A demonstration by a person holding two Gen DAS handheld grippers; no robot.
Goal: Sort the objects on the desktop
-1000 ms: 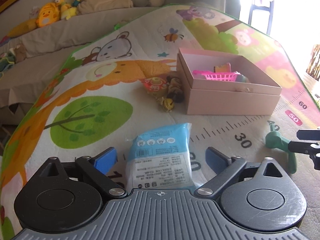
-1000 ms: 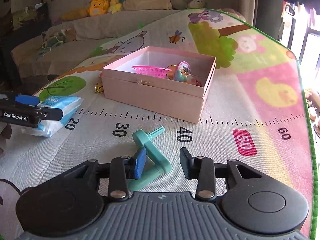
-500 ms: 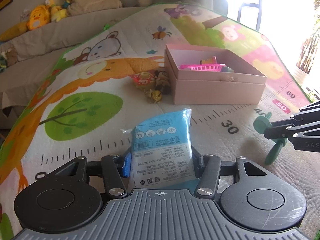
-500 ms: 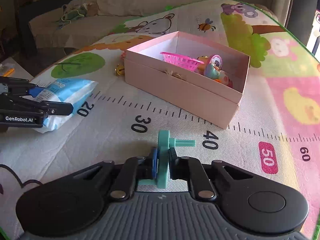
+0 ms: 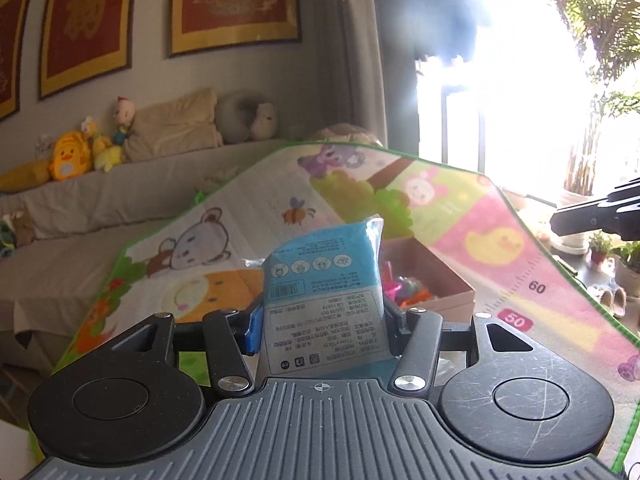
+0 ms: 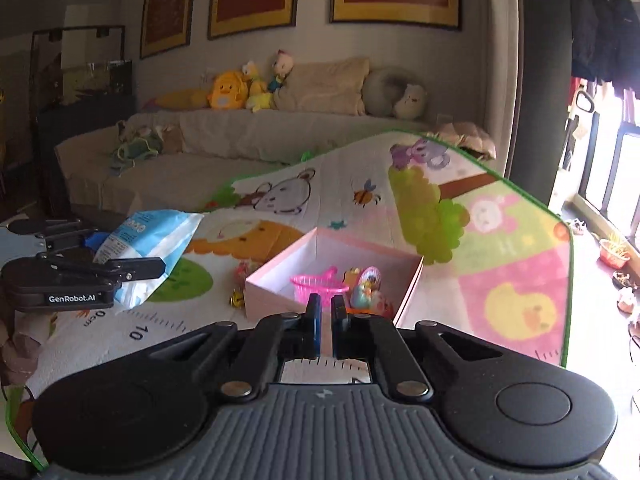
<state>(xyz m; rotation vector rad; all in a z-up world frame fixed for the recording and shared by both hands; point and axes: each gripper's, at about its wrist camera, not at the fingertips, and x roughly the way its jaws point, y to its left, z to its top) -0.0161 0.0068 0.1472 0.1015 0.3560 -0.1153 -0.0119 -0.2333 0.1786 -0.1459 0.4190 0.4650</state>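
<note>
My left gripper [image 5: 320, 316] is shut on a blue tissue pack [image 5: 324, 280] and holds it up above the play mat. The pack also shows in the right wrist view [image 6: 148, 240], held by the left gripper [image 6: 116, 268]. The pink box [image 6: 332, 276] lies on the mat with a pink basket [image 6: 316, 286] and small toys inside; it also shows behind the pack in the left wrist view [image 5: 432, 280]. My right gripper [image 6: 326, 320] is raised in front of the box with its jaws nearly together. The teal toy does not show between them.
Small toys [image 6: 238, 280] lie on the mat left of the box. A sofa [image 6: 240, 140] with plush toys stands behind the mat. The mat's green edge [image 6: 566, 280] runs on the right, a window beyond.
Both grippers rose from the mat. The left lifted the tissue pack. The teal toy, seen in the right jaws half a second ago, is out of view.
</note>
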